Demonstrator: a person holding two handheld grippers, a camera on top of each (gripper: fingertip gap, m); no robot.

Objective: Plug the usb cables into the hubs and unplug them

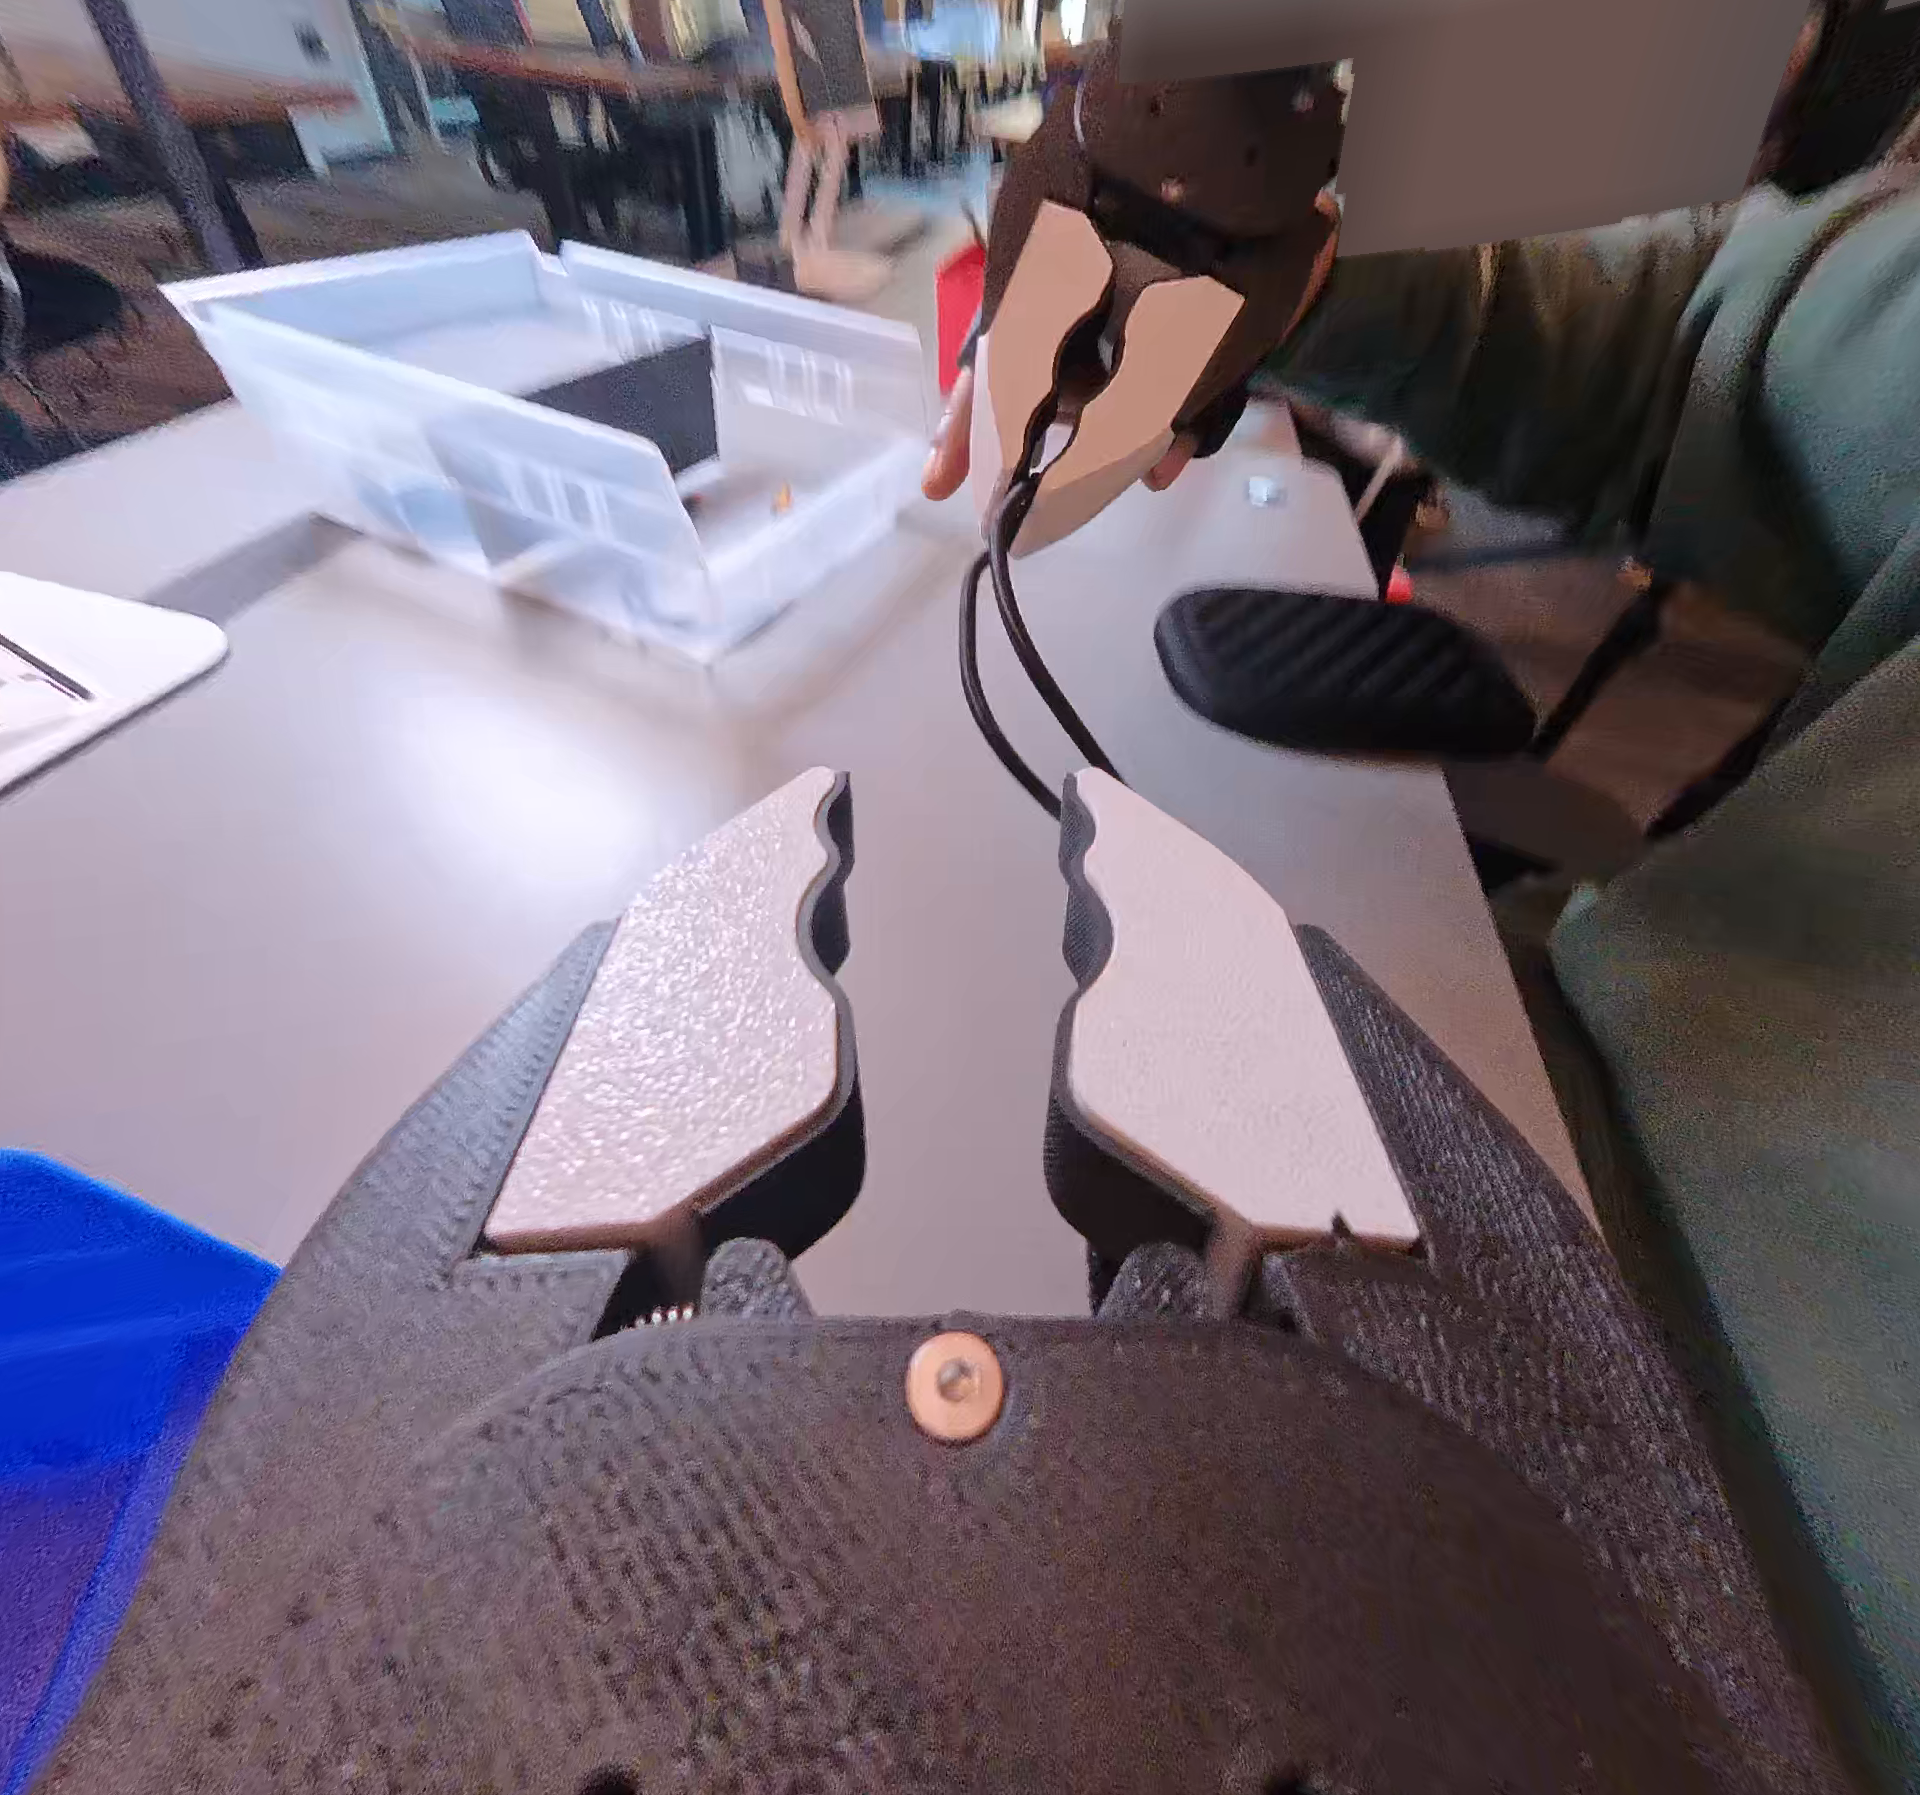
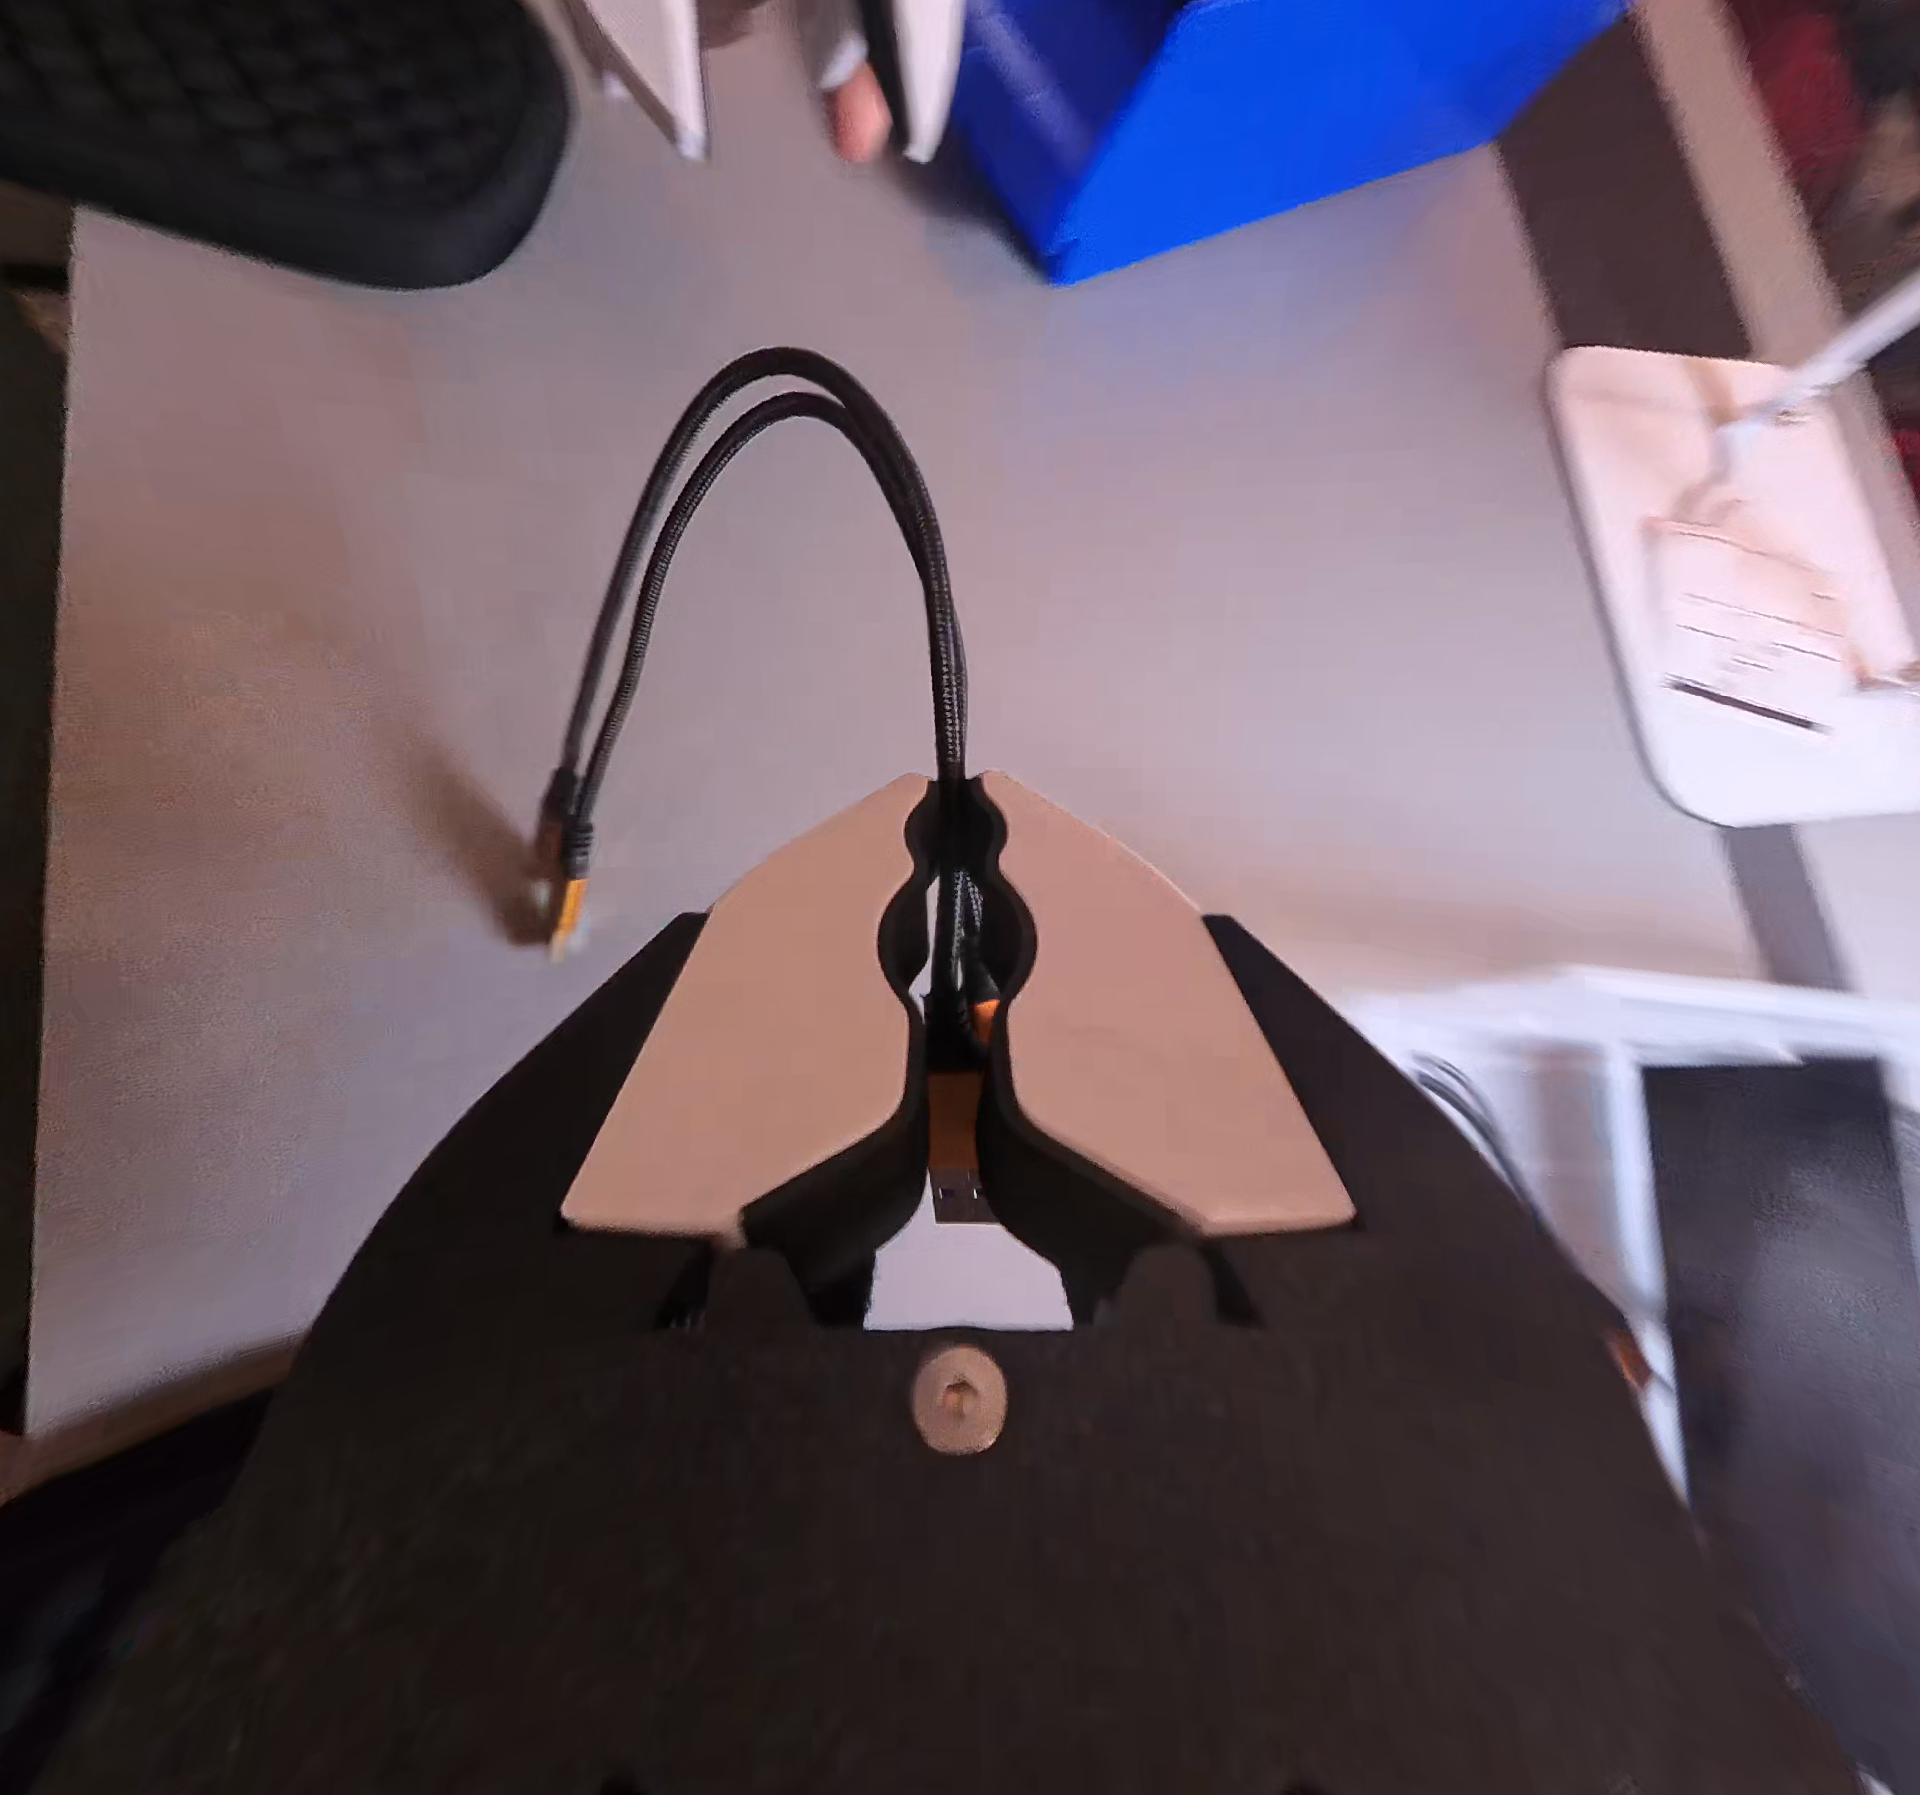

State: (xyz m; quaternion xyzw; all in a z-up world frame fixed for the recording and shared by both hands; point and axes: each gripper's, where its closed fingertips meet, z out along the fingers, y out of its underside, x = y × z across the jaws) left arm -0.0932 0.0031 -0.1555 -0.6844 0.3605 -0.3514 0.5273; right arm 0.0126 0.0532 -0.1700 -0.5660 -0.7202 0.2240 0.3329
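The right gripper point(image 2: 956, 789), with pale textured finger plates on a black printed body, is clenched on a pair of black braided USB cables point(image 2: 935, 602), which run down between its plates with one orange-collared plug seated deep in the gap near the hinge. Past the fingertips the cables arch up and over in a loop, and their free ends with orange-and-metal plugs point(image 2: 569, 898) hang down to the left, close to the pale grey tabletop point(image 2: 1247, 498); whether they touch it cannot be told. The left gripper point(image 1: 956, 795) is released, its jaws spread with bare table showing between them, and the cable loop point(image 1: 997, 665) hangs just ahead of its tips. Open table lies around the loop in the right wrist view. A blue plastic bin point(image 2: 1299, 83) stands at the upper right, a black ribbed chair armrest point(image 2: 260, 104) juts over the table edge at the upper left, and a white flat device point(image 2: 1745, 602) lies toward the right edge. In the left wrist view a clear plastic compartment organizer point(image 1: 540, 395) sits well beyond the cables, and the table's right edge point(image 1: 1455, 810) runs near the armrest. No hub can be made out.
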